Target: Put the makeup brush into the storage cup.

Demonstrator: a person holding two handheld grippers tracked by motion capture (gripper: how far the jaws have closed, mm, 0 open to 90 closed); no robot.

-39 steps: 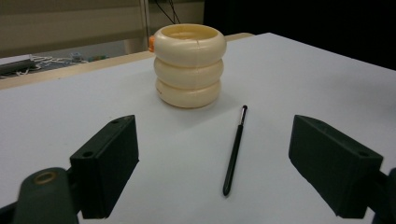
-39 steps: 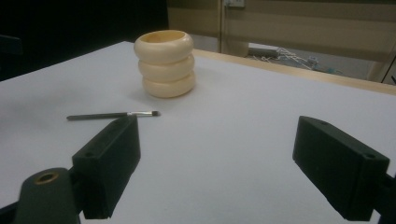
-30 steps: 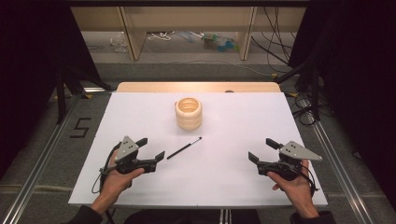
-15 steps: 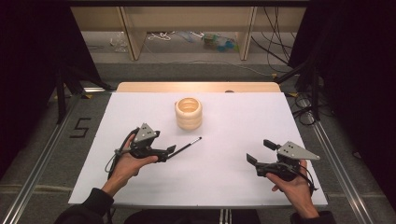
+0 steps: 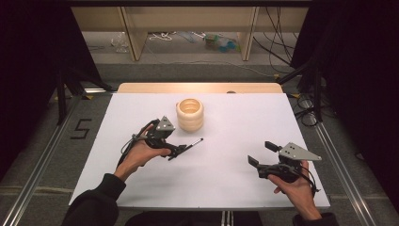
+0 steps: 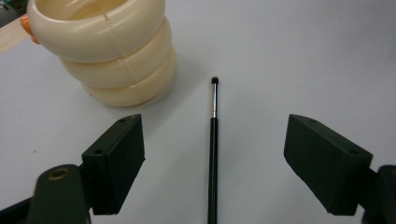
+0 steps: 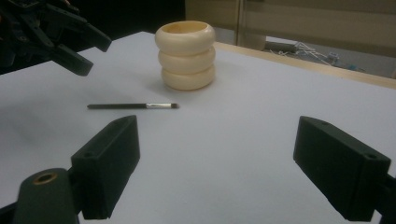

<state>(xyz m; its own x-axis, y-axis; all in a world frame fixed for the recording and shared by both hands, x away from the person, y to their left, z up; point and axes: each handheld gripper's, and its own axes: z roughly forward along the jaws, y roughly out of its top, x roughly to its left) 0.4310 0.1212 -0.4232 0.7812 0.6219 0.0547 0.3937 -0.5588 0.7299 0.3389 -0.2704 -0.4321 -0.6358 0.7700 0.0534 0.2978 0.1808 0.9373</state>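
Moved up from the near left to the brush (image 5: 187, 147): left gripper (image 5: 179, 150), jaws wide but just closing, straddling the handle without touching. Brush flat on the table (image 5: 235, 117), beside the cup (image 5: 190, 114). Right gripper (image 5: 256, 155) parked, open, empty. Likely next: pinch.

Left gripper (image 5: 175, 151) held over the handle end of a thin black makeup brush (image 5: 188, 148)

A cream ribbed ring-stacked holder (image 5: 190, 114) is seen just beyond on the white table (image 5: 226, 122); the right gripper (image 5: 260, 153) is held well apart, jaws spread.
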